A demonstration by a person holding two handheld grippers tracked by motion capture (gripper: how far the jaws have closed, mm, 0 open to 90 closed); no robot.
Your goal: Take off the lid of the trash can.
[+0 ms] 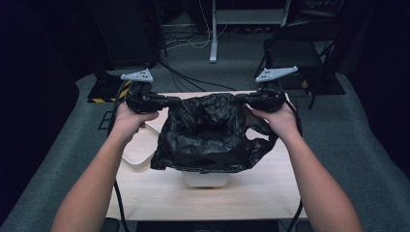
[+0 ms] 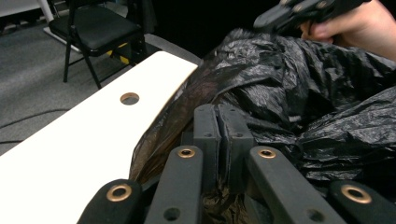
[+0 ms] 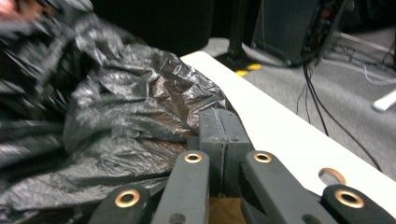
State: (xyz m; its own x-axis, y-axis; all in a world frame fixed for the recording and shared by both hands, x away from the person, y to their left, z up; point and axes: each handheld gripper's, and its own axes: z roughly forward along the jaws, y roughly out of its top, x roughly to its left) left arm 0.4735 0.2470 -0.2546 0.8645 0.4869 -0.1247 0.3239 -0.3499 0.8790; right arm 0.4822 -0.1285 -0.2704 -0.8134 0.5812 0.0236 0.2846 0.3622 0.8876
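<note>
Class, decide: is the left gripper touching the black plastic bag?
Touching. In the left gripper view, the left gripper has its fingers closed together on a fold of the black plastic bag.

thin black film, pale board, matt plastic

the black bag (image 1: 208,133) is thin plastic film, crinkled all over and glossy, catching grey highlights on its creases; stretched near the left tongs (image 2: 223,122) it turns brownish and half see-through. the desk (image 1: 270,186) top is pale, smooth light wood-look board with a matt finish. both the left tongs and the right tongs (image 3: 223,125) look like matt black moulded plastic with brass-coloured metal rings at the pivots. the white container (image 1: 205,180) under the bag looks like smooth plastic. the floor (image 1: 367,159) is grey, rough carpet.
</note>
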